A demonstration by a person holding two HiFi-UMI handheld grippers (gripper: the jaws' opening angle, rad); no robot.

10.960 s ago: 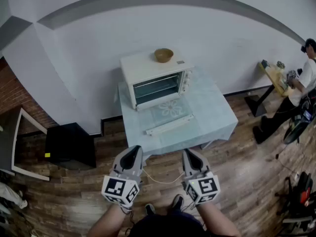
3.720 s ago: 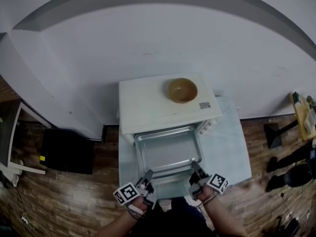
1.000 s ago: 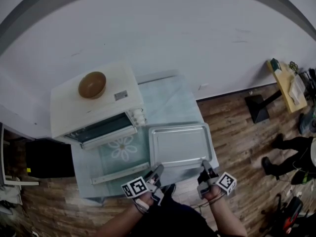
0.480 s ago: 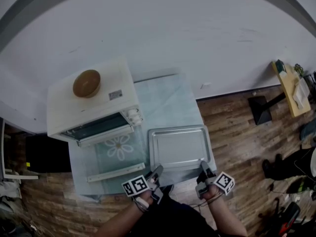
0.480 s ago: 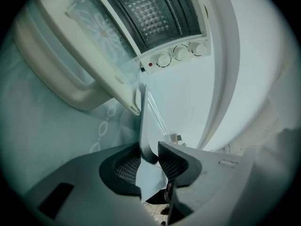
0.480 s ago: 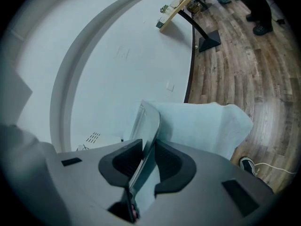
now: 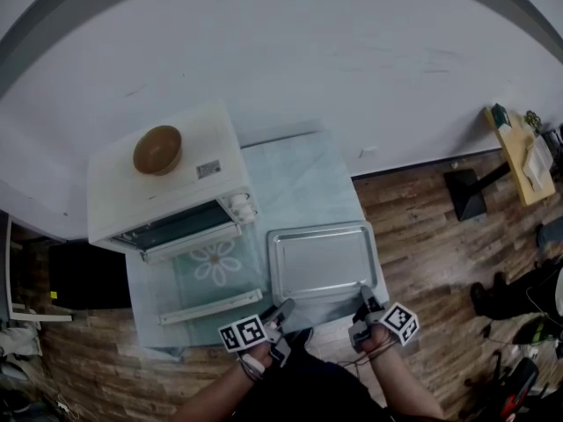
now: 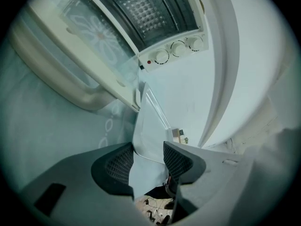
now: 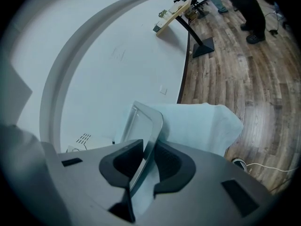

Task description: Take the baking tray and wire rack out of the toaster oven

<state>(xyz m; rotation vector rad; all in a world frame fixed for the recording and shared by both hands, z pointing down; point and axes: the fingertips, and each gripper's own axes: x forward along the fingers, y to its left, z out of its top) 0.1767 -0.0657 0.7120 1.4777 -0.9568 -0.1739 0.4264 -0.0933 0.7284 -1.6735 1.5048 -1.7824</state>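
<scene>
On the desk [image 7: 308, 178], under a pale blue cloth, seen from overhead: white toaster oven [image 7: 176, 196] at the ten o'clock corner, mouth turned toward six.

Just at three o'clock of the oven's dropped door, baking tray [image 7: 321, 262] lying flat on the cloth, fully out of the oven. Long sides running nine to three, near edge close to the desk's six o'clock rim.

Door [image 7: 207, 275] folded down level, flower print on its glass, pale handle bar along its six o'clock edge.

Wire rack [image 8: 150, 13] showing only in the left gripper view, as a fine grid inside the oven cavity, at twelve o'clock of the door and at eleven o'clock of the row of knobs [image 8: 178, 48].

Brown bowl [image 7: 157, 149] sitting upright on the oven roof, toward its eleven o'clock part.

Left gripper [image 8: 149, 149] at the tray's seven o'clock corner. Jaws released, just opened wide, with the tray's corner rim standing between the pads and a clear gap beside it.

Right gripper [image 9: 148, 154] at the tray's five o'clock corner. Jaws clenched on the tray's rim, one pad against each face.
</scene>
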